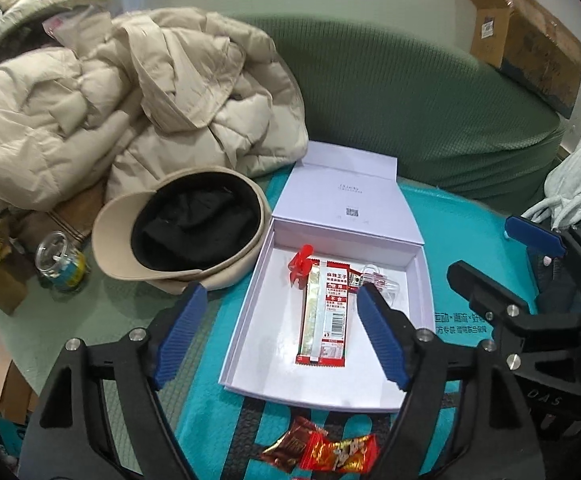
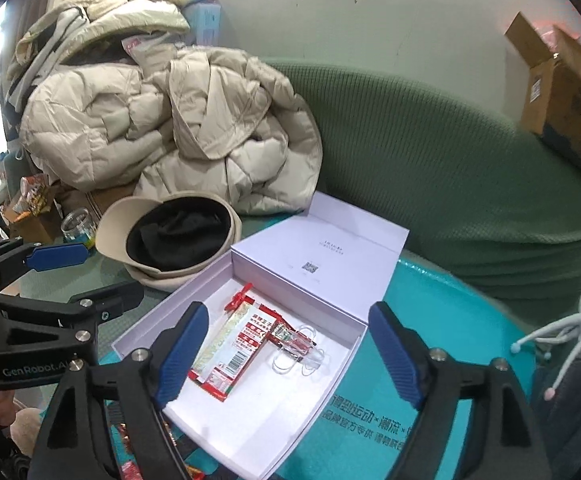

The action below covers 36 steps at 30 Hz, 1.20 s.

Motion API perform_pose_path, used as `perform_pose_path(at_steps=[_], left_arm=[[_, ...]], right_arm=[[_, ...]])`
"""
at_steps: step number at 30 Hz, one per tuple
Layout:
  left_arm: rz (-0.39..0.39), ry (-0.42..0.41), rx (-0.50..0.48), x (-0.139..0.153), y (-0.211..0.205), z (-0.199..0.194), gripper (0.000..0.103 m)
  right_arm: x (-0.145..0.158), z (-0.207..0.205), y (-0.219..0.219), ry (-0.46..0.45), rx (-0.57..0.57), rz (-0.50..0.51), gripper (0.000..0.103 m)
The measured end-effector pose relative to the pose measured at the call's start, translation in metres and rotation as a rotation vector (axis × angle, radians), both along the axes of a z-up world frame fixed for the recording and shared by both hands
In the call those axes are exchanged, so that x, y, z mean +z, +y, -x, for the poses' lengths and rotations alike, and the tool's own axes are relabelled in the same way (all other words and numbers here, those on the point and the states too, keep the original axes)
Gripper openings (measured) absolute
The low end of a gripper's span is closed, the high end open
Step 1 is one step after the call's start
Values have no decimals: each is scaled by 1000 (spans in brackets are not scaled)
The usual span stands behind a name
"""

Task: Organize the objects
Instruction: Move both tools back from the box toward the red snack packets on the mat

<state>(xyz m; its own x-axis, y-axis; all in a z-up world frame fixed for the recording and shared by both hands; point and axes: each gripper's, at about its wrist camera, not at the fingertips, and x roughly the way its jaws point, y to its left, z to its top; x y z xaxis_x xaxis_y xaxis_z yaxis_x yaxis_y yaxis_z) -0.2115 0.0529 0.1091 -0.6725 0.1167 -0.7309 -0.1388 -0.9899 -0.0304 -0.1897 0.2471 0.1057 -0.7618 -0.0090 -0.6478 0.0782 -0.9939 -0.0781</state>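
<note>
A white lidded box (image 1: 374, 376) (image 2: 274, 420) lies open on a teal mat. Inside it lie a red-and-white snack packet (image 1: 326, 316) (image 2: 234, 356), a small red clip (image 1: 300, 268) (image 2: 239, 298) and clear paper clips (image 1: 374, 282) (image 2: 302, 350). My left gripper (image 1: 282, 332) hangs open above the box's near left part, nothing between its blue pads. My right gripper (image 2: 290, 360) is also open above the box, empty. Several wrapped candies (image 1: 322, 450) lie on the mat in front of the box.
A beige cap (image 1: 186, 232) (image 2: 170, 236) lies upside down left of the box, a beige padded coat (image 1: 130, 104) (image 2: 170, 128) piled behind it. A small glass jar (image 1: 56, 264) (image 2: 76, 226) stands at left. A green sofa back (image 1: 410, 96) and a cardboard box (image 1: 526, 36) are behind.
</note>
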Motion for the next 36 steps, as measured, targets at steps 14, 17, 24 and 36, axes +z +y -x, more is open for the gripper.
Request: perform_pose_path(at_steps=[14,17,24,36], left_arm=[[9,96,29,36,-21,-57,90],[27,107,35,38,-25,-68,91],[29,109,23,33,-30,-88,92],[50,56,12,1,-28,-110,92]], right_arm=[[36,-69,-19,89,-36,-21,90],[39,-83,-23,107,-59,-11,90],[31,-106,-33,91,-50,-9,90],[4,-128,-44,44,-20,2,90]])
